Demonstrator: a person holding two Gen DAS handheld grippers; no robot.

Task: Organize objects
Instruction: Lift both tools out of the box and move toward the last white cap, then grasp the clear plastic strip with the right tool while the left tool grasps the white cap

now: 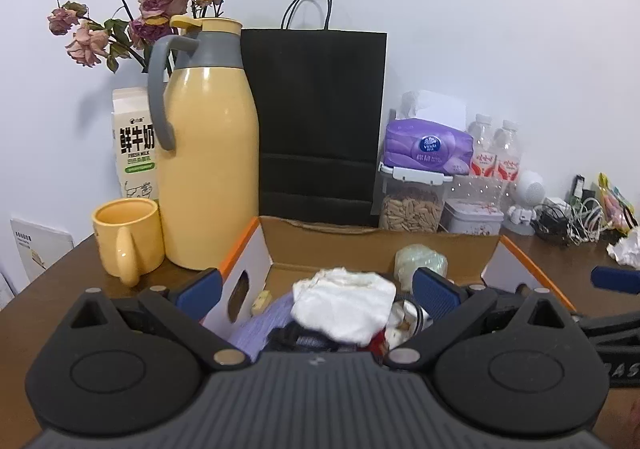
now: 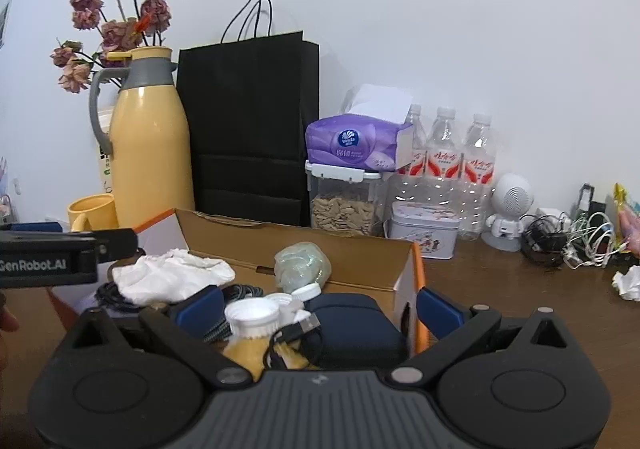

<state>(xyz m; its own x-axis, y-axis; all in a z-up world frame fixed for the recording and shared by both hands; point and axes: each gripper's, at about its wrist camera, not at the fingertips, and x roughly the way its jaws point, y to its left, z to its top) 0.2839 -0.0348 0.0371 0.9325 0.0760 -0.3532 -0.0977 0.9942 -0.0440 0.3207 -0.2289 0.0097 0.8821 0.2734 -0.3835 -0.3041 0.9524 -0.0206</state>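
Left wrist view: cardboard box (image 1: 384, 245) sits at centre frame on the brown table (image 1: 52, 289), flaps up, filled with loose items. Topmost is a crumpled white cloth (image 1: 344, 301); a pale green wrapped lump (image 1: 420, 261) lies behind it against the back wall.

Left gripper (image 1: 316, 293) is level, aimed over the box's near edge, jaws wide, nothing between the blue pads. Its left finger is outside the box's left wall, its right finger over the contents.

Right wrist view: right gripper (image 2: 320, 309) is also level, jaws wide, empty, straddling the box's right wall. Between its fingers lie one white-capped yellow bottle (image 2: 250, 333), a black cable (image 2: 296, 333) and a dark blue pouch (image 2: 356, 325).

Counts, upper half of frame: one yellow thermos (image 1: 208, 153), one yellow mug (image 1: 128, 237), one black paper bag (image 1: 320, 121), one milk carton (image 1: 134, 141), three water bottles (image 2: 444, 161), one purple tissue pack (image 2: 356, 145).
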